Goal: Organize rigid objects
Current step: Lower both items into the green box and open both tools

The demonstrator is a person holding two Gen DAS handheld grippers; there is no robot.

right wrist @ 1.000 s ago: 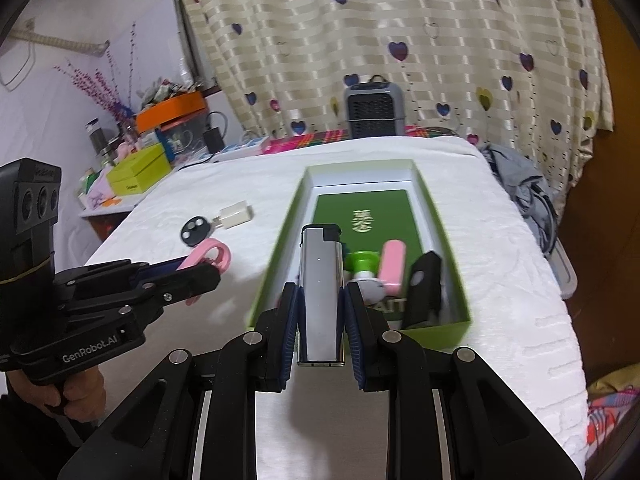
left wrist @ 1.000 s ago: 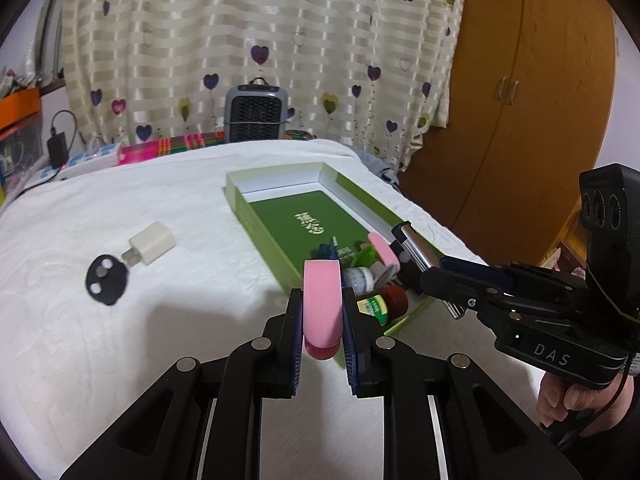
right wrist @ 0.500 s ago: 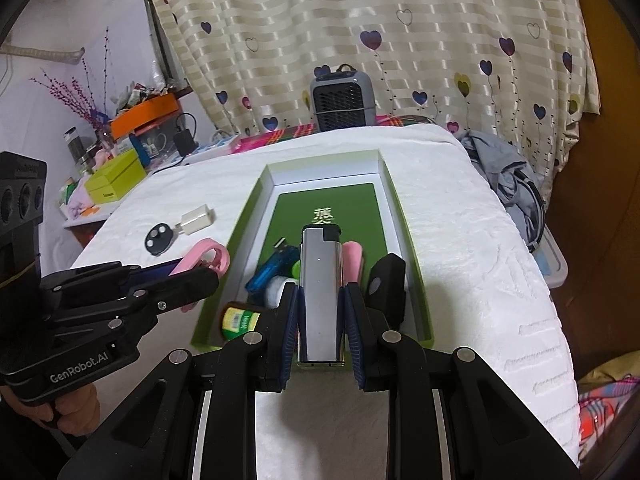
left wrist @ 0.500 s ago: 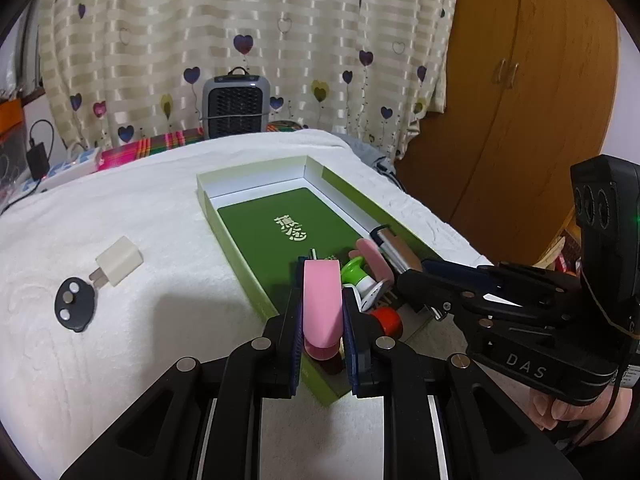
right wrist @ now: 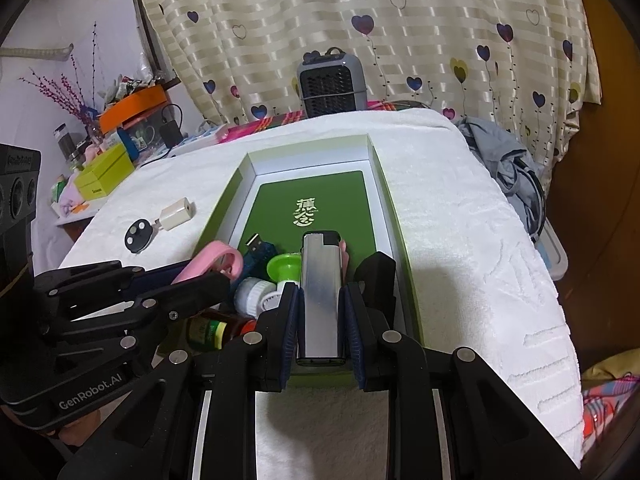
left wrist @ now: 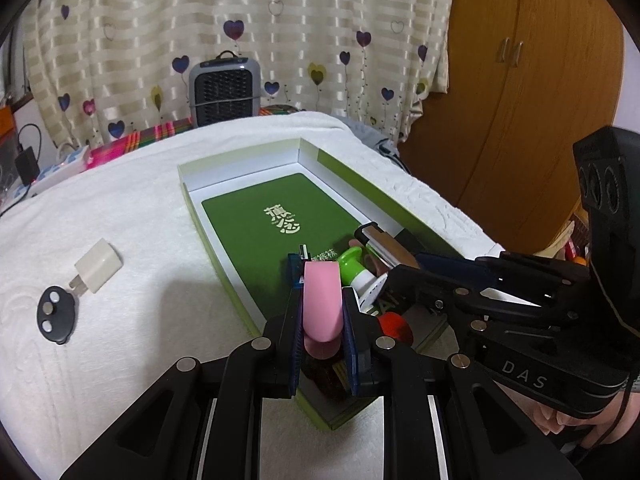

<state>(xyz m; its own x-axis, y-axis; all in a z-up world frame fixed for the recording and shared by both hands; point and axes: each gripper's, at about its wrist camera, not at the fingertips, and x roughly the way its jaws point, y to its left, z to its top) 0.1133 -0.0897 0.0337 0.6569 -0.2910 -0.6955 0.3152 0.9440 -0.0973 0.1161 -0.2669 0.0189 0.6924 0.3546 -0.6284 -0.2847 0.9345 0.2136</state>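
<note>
My left gripper (left wrist: 322, 294) is shut on a pink clip (left wrist: 322, 312) and hangs over the near end of the green box (left wrist: 240, 160). My right gripper (right wrist: 321, 290) is shut on a silver lighter (right wrist: 321, 280), also above the box's (right wrist: 384, 184) near end. Each gripper shows in the other's view: the right gripper (left wrist: 404, 268) with the lighter (left wrist: 384, 242), the left gripper (right wrist: 208, 276) with the clip (right wrist: 212, 258). In the box lie a blue USB stick (right wrist: 260, 252), a green-capped white bottle (right wrist: 284, 266), a black item (right wrist: 376, 272) and a small red-capped bottle (right wrist: 212, 328).
A white charger plug (left wrist: 98, 266) and a black key fob (left wrist: 56, 314) lie on the white towel left of the box. A small grey heater (left wrist: 224, 92) stands behind, before the curtain. A wooden wardrobe (left wrist: 520, 100) is on the right, a cluttered side table (right wrist: 104, 176) on the left.
Both grippers have moved forward and a little down, from before the box's near end to above it. Each still grips its object.
</note>
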